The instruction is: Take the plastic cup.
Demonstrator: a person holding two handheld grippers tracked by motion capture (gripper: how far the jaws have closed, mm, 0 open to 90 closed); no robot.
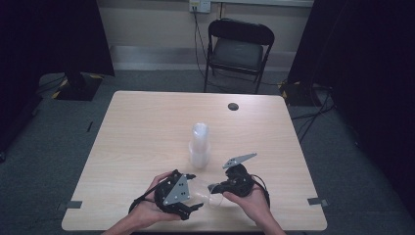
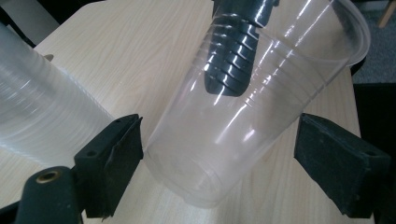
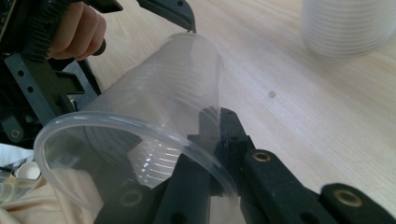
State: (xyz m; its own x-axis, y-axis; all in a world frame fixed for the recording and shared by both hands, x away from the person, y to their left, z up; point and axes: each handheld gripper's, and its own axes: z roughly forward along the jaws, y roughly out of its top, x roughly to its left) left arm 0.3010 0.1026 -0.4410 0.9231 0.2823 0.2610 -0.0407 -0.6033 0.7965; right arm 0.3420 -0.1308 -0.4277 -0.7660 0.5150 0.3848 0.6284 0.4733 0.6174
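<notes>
Held off the worktop (image 1: 147, 122) near its front edge, on the person's side of the stack of cups (image 1: 199, 142): a single clear cup (image 1: 211, 198), lying on its side between the two tools. Pinched at the rim by the right tool (image 1: 213, 187), one jaw inside the mouth and one outside the wall, as seen in the right gripper view (image 3: 140, 135). Spread wide, the left tool (image 1: 198, 193), jaws either side of the cup's base (image 2: 219, 154) and not yet touching it, with clear gaps on both sides. Judged from this: one cup already parted from the stack and mid-handover, the left tool's closing on the base and the right tool's release left to do, then the setting down. Just beyond the held cup, the stack itself, upright at the middle of the worktop, close enough to be nudged by a careless swing. Farther beyond the stack, a dark round cable hole (image 1: 233, 106) near the far edge. Past the worktop, a black folding chair (image 1: 237, 49) against the wall.
</notes>
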